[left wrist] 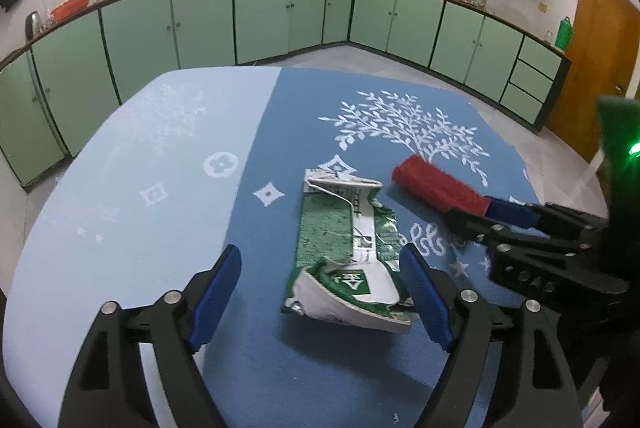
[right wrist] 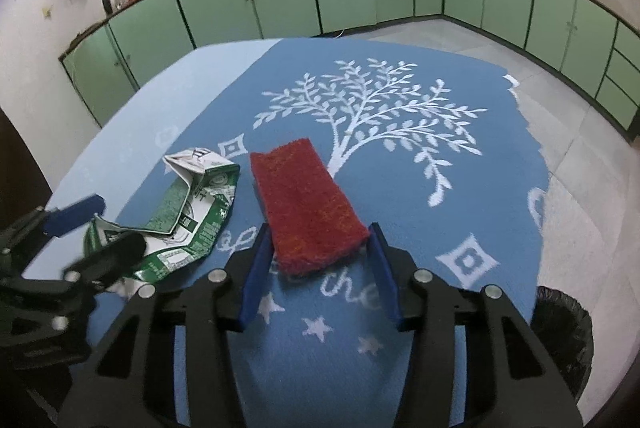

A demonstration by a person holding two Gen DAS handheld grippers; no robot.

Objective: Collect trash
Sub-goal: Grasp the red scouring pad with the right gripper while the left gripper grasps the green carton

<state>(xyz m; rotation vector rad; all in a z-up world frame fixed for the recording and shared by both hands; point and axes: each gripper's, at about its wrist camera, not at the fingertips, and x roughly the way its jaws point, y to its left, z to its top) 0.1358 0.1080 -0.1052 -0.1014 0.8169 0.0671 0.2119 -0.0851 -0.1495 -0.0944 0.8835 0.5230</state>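
Crushed green carton [left wrist: 348,252] lies flat on the blue-clothed surface [left wrist: 140,188]. Left tool [left wrist: 320,292] is spread, its right finger touching the carton's near corner, its left finger well apart from it. Right tool [right wrist: 318,268] holds its pads against the sides of a red sponge [right wrist: 308,204], apparently pinching its near end. A bin [right wrist: 564,340] stands beside the surface at right. Recommendation: shift the left tool rightward to centre the carton before closing; grip a folded edge, since flat card may slip.
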